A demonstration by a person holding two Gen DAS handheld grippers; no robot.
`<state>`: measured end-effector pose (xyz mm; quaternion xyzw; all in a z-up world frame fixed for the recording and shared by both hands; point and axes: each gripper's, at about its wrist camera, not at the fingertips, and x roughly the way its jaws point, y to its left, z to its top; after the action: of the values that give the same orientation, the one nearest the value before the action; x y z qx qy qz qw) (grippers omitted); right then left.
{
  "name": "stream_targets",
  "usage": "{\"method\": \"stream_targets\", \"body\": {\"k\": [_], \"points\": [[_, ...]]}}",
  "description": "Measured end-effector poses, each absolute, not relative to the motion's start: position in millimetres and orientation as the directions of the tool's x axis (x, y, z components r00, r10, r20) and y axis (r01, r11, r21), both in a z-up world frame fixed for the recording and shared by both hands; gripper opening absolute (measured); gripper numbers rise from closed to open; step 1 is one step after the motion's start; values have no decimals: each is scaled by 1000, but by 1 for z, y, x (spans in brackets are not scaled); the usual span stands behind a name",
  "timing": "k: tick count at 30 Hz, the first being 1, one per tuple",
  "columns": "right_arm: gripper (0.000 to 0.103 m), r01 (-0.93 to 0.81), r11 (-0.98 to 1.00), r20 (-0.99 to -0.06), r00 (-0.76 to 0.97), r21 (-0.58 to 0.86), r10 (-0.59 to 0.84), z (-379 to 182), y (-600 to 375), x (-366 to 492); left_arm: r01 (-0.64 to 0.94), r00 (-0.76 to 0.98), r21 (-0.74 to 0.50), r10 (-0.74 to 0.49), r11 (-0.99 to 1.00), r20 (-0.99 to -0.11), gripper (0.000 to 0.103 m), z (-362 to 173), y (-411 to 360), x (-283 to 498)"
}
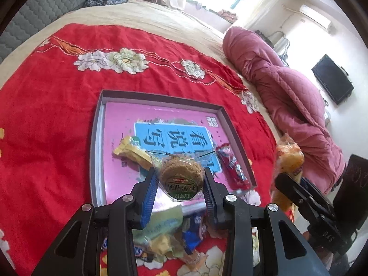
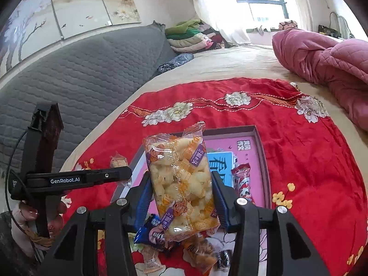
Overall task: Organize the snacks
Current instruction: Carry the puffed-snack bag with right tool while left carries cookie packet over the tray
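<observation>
My left gripper (image 1: 181, 172) is shut on a round wrapped biscuit (image 1: 181, 176), held above the near edge of a shallow box (image 1: 161, 96) lined with a pink sheet. A yellow packet (image 1: 132, 150) and a red packet (image 1: 232, 169) lie in that box. My right gripper (image 2: 181, 179) is shut on a clear orange bag of puffed snacks (image 2: 181, 184), held above the box (image 2: 260, 142). That bag (image 1: 288, 158) and the right gripper's black body (image 1: 306, 204) also show in the left wrist view. Loose snacks (image 1: 165, 234) lie on the red cloth below both grippers.
A red flowered cloth (image 1: 57, 115) covers a beige bed. A pink quilt (image 1: 287, 92) lies bunched to the right. A grey padded headboard (image 2: 80, 69) and folded clothes (image 2: 191, 36) stand at the back. A hand (image 2: 27, 220) grips the left tool's handle.
</observation>
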<state>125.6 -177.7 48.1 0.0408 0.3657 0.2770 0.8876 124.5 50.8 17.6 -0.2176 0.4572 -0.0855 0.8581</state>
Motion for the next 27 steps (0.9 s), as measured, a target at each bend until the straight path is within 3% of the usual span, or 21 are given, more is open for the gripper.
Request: {"method": "stream_targets", "body": {"k": [27], "points": [[49, -384, 887, -685, 575, 257, 447, 23, -163, 164, -102, 482, -416, -321, 904, -815, 40, -41, 79, 150]]}}
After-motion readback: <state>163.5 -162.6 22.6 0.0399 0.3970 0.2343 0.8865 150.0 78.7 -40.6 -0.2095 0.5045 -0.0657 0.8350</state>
